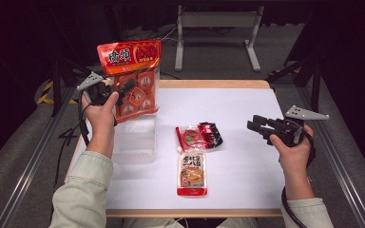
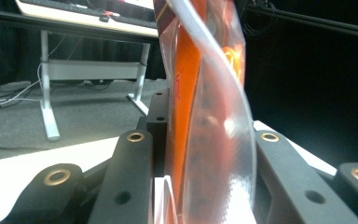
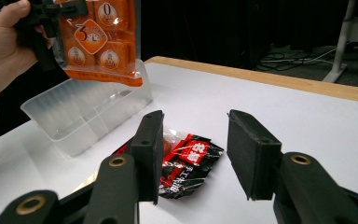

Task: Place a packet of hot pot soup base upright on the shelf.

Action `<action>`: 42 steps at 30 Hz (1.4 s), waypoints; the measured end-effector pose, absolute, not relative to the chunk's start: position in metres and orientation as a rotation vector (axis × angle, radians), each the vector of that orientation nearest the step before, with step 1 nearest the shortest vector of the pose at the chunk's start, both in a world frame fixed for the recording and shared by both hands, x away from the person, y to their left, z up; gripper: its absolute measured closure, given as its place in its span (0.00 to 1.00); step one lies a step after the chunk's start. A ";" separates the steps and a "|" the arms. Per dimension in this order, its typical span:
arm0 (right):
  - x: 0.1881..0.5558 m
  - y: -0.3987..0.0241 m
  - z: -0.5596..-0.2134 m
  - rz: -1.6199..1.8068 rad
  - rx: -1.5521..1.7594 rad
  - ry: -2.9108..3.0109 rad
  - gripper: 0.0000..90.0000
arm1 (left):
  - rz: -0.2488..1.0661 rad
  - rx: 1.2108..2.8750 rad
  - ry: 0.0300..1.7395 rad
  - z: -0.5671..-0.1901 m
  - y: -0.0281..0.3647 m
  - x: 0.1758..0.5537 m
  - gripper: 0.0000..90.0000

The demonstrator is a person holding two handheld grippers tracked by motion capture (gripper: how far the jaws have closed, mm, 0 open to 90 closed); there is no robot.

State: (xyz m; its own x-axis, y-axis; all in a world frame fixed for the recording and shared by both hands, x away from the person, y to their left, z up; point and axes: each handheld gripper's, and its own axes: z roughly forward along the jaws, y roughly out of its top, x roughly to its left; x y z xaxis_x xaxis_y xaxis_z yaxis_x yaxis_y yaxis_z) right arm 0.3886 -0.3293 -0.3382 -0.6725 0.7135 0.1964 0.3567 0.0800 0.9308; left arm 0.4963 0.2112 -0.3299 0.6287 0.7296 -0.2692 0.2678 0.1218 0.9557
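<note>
My left gripper [image 1: 119, 92] is shut on a big orange bag of snack cups [image 1: 130, 76] and holds it upright in the air at the table's left, above a clear plastic container [image 1: 134, 140]. In the left gripper view the bag [image 2: 200, 116] stands edge-on, pinched between the black jaws. In the right gripper view its lower edge [image 3: 98, 42] hangs just above the container [image 3: 74, 116]. My right gripper [image 1: 255, 127] hovers open at the table's right with nothing in it. Its jaws point at a small red and black packet [image 3: 189, 161].
The red and black packet [image 1: 204, 135] lies mid-table with an orange and white pouch [image 1: 192, 173] just in front of it. The white table top [image 1: 247, 161] has a wooden far edge. A metal stand [image 1: 216, 21] is on the floor beyond.
</note>
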 end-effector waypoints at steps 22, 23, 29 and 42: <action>0.389 -0.324 -0.338 1.645 1.021 2.077 0.63 | 0.464 1.431 0.956 -0.336 0.213 0.496 0.78; 0.389 -0.324 -0.338 1.644 1.020 2.080 0.63 | 0.468 1.438 0.964 -0.338 0.210 0.497 0.78; 0.389 -0.325 -0.339 1.648 1.020 2.077 0.62 | 0.463 1.457 0.983 -0.342 0.199 0.502 0.78; 0.387 -0.326 -0.337 1.658 1.019 2.067 0.61 | 0.421 1.491 0.996 -0.361 0.199 0.502 0.78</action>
